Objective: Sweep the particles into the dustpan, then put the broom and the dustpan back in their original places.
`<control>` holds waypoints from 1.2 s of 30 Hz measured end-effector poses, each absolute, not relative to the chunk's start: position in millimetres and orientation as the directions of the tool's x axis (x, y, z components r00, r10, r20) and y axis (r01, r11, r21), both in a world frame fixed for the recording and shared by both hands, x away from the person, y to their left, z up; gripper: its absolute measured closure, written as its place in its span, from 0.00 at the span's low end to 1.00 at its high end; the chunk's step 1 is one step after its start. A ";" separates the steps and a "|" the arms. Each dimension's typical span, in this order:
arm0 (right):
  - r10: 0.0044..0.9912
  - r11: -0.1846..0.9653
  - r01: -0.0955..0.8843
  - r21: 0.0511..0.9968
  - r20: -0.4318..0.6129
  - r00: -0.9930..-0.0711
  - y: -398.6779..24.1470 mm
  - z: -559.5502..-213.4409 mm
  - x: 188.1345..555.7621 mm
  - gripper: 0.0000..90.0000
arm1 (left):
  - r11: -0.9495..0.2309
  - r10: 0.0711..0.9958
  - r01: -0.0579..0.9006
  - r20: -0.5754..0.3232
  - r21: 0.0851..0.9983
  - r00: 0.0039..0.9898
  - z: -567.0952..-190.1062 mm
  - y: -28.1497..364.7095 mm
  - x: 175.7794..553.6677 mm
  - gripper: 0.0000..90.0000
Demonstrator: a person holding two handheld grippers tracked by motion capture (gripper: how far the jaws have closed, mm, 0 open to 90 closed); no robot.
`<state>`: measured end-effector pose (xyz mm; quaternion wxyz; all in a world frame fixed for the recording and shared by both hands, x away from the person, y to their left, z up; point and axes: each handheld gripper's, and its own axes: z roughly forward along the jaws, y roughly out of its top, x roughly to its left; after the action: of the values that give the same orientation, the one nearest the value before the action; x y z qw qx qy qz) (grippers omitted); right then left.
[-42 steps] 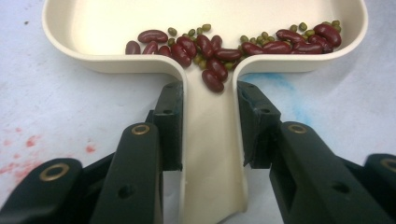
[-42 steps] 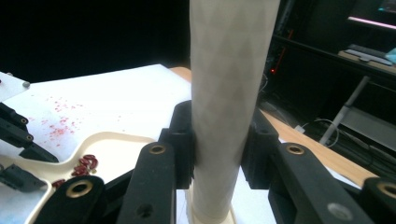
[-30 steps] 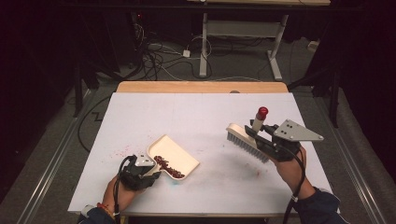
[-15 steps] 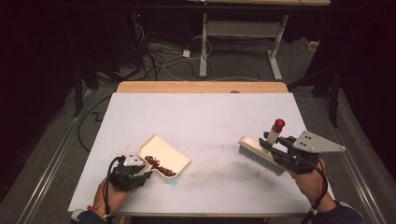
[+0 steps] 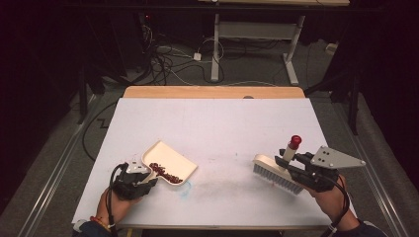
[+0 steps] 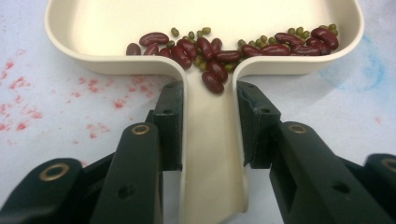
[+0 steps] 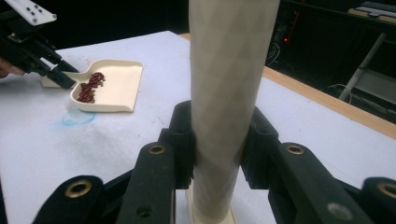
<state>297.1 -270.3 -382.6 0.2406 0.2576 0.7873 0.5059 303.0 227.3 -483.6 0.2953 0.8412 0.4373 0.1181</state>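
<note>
Left gripper (image 6: 208,100) is clamped on the dustpan (image 5: 170,167) handle at lower left, pan flat on the tabletop (image 5: 217,123) so the beans (image 6: 219,49) stay in. Right gripper (image 7: 217,140) is clamped on the brush (image 5: 276,170) handle at lower right, bristles down, probably ready to sweep.

On the bench (image 5: 212,123) we find the dustpan (image 5: 170,163) at the near left, beans (image 5: 165,173) lying in it beside its handle, which sits between the left tongs (image 5: 148,178). Well apart, at the near right, the brush (image 5: 275,172) rests on the bench, its handle upright between the right tongs (image 5: 291,165).
</note>
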 end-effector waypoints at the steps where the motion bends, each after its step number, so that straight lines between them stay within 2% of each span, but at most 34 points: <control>1: 0.639 0.361 0.162 0.918 -0.118 -0.760 -270.3 -383.2 295.3 0.78 | -0.443 0.808 0.665 -0.054 0.601 0.587 -483.6 227.4 303.6 0.71; 25: 0.542 0.440 0.163 0.883 -0.117 -0.833 -268.7 -382.2 286.4 0.78 | -0.380 0.855 0.694 -0.054 0.611 0.515 -485.1 223.9 316.2 0.71; 36: 0.535 0.444 0.188 0.876 -0.091 -0.840 -277.4 -378.5 289.9 0.78 | -0.361 0.882 0.707 -0.024 0.608 0.471 -482.4 212.3 326.6 0.71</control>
<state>289.9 -277.4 -378.5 0.1805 0.2177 0.8302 0.4804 326.6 212.3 -482.4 0.2812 0.8102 0.4903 0.1552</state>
